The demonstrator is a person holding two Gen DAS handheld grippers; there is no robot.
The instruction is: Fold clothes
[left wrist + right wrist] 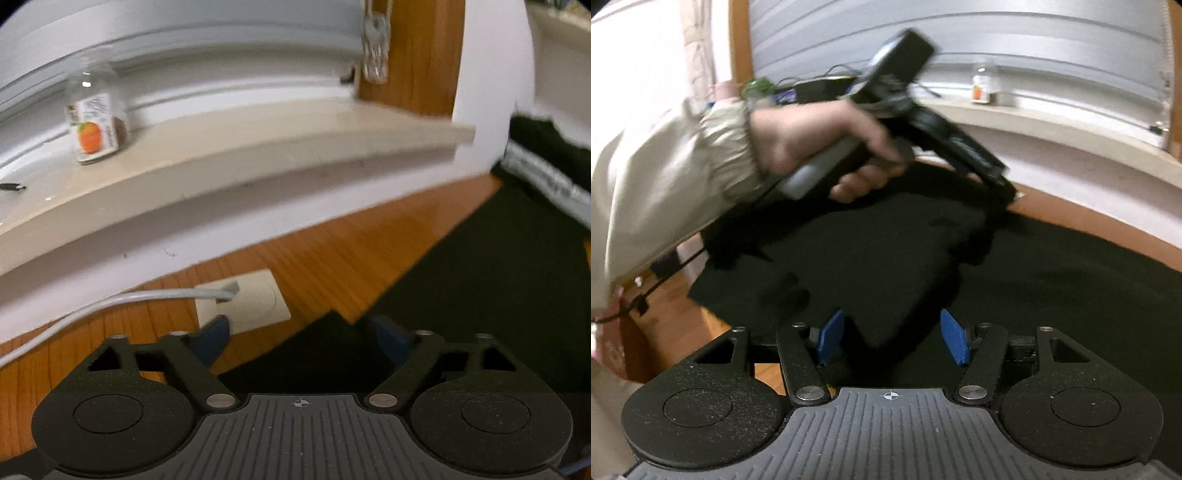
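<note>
Your dark garment (pixel 886 258) lies spread on the wooden desk (pixel 314 266), one layer folded over. Left claw (pixel 306 336) gapes empty; right claw (pixel 892 339) open, straddling the fold's corner.

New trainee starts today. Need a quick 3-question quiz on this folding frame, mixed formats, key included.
1. True or false: the right hand-held gripper stands open over the dark garment.
2. The jar stands on: A) windowsill B) wooden floor C) garment
3. Fill in: a white ___ runs to the beige floor plate.

Key: 1 true; 2 A; 3 cable
</note>
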